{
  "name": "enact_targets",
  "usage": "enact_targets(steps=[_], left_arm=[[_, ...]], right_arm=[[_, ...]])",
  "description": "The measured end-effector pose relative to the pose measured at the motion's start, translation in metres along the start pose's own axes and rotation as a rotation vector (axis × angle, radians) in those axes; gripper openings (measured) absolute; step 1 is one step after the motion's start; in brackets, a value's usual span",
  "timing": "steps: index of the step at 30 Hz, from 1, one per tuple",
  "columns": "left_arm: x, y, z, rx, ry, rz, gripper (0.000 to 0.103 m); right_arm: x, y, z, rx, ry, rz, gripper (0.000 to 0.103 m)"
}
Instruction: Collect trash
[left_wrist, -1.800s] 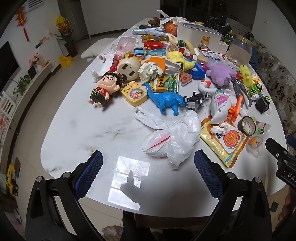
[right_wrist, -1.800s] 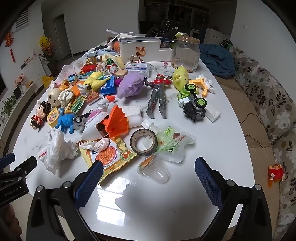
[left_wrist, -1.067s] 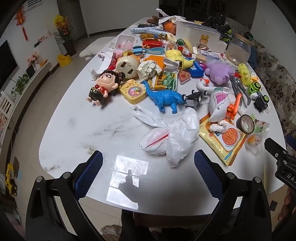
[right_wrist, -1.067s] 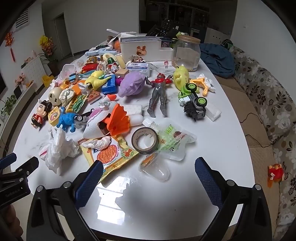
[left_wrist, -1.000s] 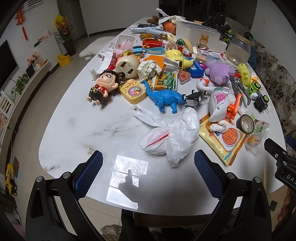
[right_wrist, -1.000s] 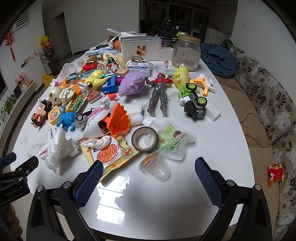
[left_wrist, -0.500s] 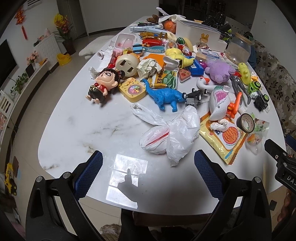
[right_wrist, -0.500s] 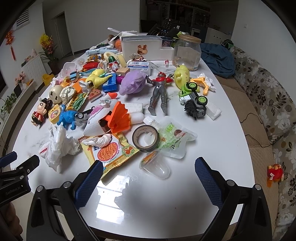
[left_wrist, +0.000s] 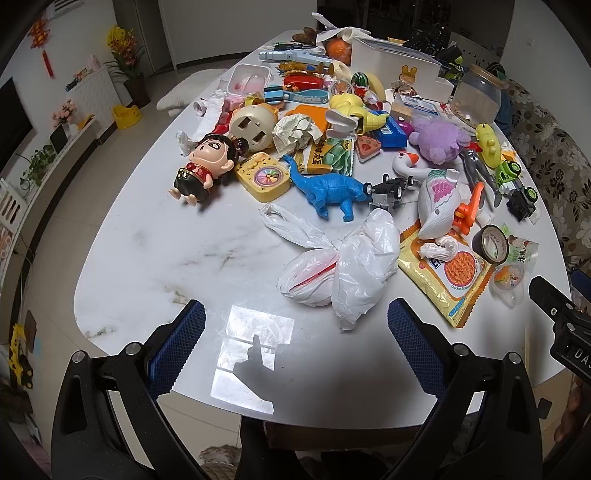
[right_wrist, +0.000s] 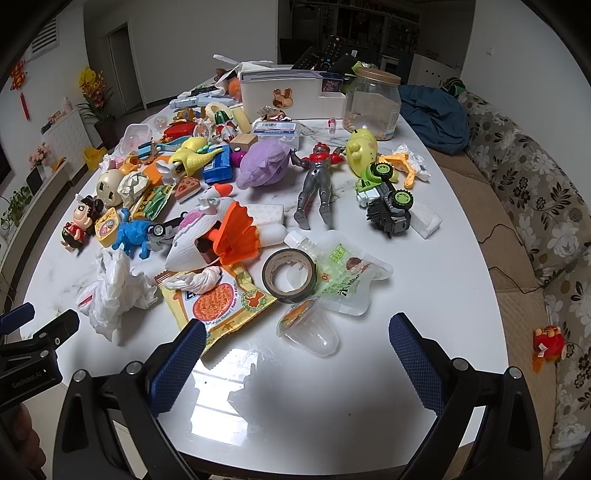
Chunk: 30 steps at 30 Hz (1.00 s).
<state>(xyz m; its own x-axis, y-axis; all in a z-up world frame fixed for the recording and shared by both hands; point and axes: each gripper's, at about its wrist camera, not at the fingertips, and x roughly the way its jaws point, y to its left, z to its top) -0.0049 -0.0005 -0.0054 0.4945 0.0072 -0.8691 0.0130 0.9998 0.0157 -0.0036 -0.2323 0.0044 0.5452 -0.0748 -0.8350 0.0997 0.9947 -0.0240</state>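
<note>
A crumpled white plastic bag (left_wrist: 343, 266) (right_wrist: 110, 288) lies on the white marble table (left_wrist: 155, 236), just beyond my left gripper (left_wrist: 295, 328), which is open and holds nothing. A yellow noodle wrapper (left_wrist: 448, 275) (right_wrist: 218, 299) with a twisted white tissue (right_wrist: 195, 280) on it lies to the bag's right. My right gripper (right_wrist: 295, 339) is open above the table's near edge, right behind an empty clear jelly cup (right_wrist: 310, 328) and a flat drink pouch (right_wrist: 347, 280). A crumpled paper ball (left_wrist: 295, 131) sits further back among the toys.
Toys crowd the far half: a blue dinosaur (left_wrist: 328, 192), a doll (left_wrist: 201, 168), a swan toy (right_wrist: 210, 232), a tape roll (right_wrist: 290, 275), a robot figure (right_wrist: 317, 181), toy trucks (right_wrist: 388, 199), a jar (right_wrist: 373, 103) and a white box (right_wrist: 280, 92). A sofa (right_wrist: 524, 206) runs along the right.
Both grippers have drifted slightly back and up from the table, so the objects sit a little further off. Nothing on the table has moved; both stay open.
</note>
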Motion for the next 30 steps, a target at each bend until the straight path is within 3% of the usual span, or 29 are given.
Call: enact_targets(steps=[30], left_arm=[[0.004,-0.004,-0.003,0.001,0.009,-0.001,0.097]], right_arm=[[0.011,-0.004,0.000,0.006,0.025,0.001,0.098]])
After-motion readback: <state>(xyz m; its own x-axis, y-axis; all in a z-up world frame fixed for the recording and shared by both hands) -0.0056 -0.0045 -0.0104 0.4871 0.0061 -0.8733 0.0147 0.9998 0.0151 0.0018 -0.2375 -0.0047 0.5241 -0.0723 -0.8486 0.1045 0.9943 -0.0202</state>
